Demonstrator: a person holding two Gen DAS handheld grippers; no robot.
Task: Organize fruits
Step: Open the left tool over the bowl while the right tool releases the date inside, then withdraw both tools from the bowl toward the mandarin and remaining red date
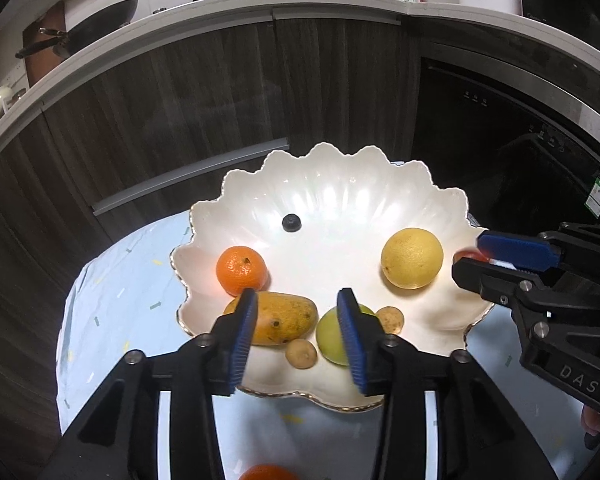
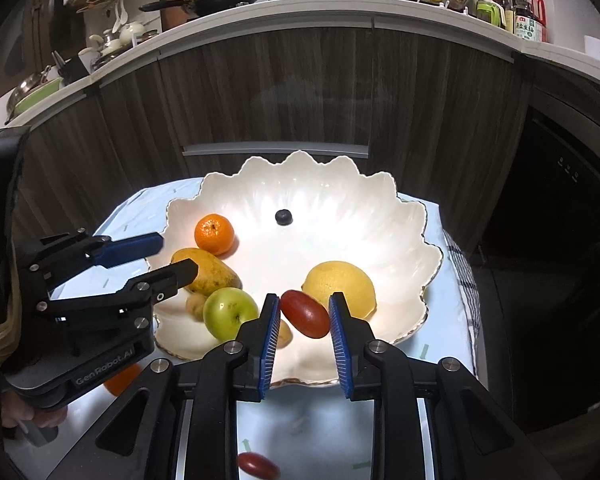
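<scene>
Left hand-held gripper [image 1: 298, 334]: jaws partly apart, nothing pinched; blue pads stand over the near edge of the dish, one in front of the mango, the other in front of the green apple.
Right hand-held gripper [image 2: 304, 334]: jaws partly apart; a red oblong fruit [image 2: 305, 313] lies in the gap, and whether the pads touch it cannot be told.
Dish [image 1: 340, 188]: white, scalloped rim with a gold edge, set on the worktop [image 1: 112, 292], which wears a pale blue patterned cloth.
Mango [image 1: 286, 317]: yellow-orange, on its side at the near left of the dish, just beside the tangerine.
Tangerine [image 1: 242, 271]: orange, at the left of the dish, behind the mango.
Green apple [image 2: 230, 314]: near front of the dish, between the mango and the red oblong fruit.
Lemon [image 1: 412, 258]: yellow, right side of the dish, apart from the rest.
Blueberry [image 1: 291, 223]: single, dark, alone toward the middle back of the dish.
Small brown fruits: one [image 1: 301, 354] in front of the mango, one [image 1: 391, 319] right of the apple.
Loose on the worktop: a second red oblong fruit [image 2: 258, 466] and another orange fruit [image 1: 264, 473], both near the front edge.
Background: dark wood cabinet fronts [image 1: 220, 92].
</scene>
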